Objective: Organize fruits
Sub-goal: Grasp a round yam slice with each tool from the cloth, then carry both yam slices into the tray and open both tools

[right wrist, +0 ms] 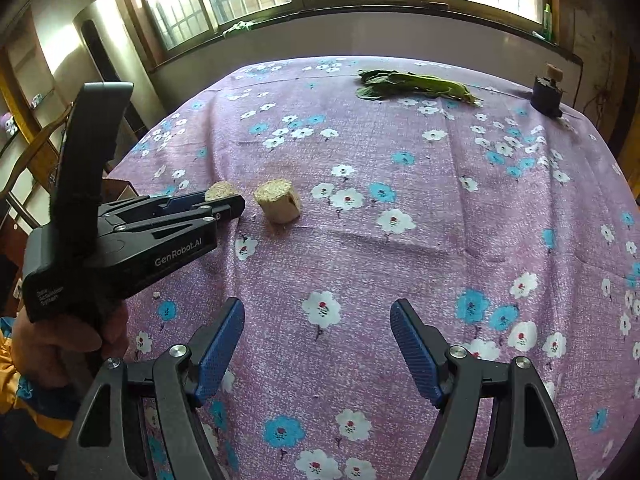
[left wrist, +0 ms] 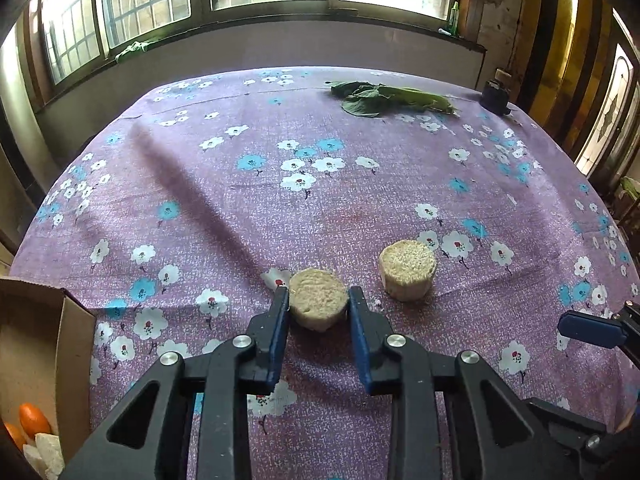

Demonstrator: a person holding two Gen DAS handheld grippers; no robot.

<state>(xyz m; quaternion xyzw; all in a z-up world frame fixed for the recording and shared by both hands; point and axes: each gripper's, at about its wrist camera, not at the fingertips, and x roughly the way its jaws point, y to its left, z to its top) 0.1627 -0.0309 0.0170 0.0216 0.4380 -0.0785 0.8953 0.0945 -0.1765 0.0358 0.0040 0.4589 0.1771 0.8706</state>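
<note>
A squat beige cylinder (left wrist: 318, 304) with a crumbly, grainy top, what food it is unclear, sits on the desk between the blue ribbed pads of the left gripper (left wrist: 319, 294), whose jaws are clamped against its sides. Just beside it, to its right, stands a second cylinder (left wrist: 407, 270) of the same rough, porous texture, untouched. Left of the gripped piece, at the desk's edge, is a brown cardboard box (left wrist: 60, 344) holding smooth oranges (left wrist: 34, 420) and pale rough chunks. Far beyond the gripped piece a bunch of leafy greens (left wrist: 390, 98) lies flat. The desk wears a purple cloth (left wrist: 360, 200) printed with white and blue flowers. The right gripper (right wrist: 318, 316) hovers over bare cloth, jaws spread wide and empty.
</note>
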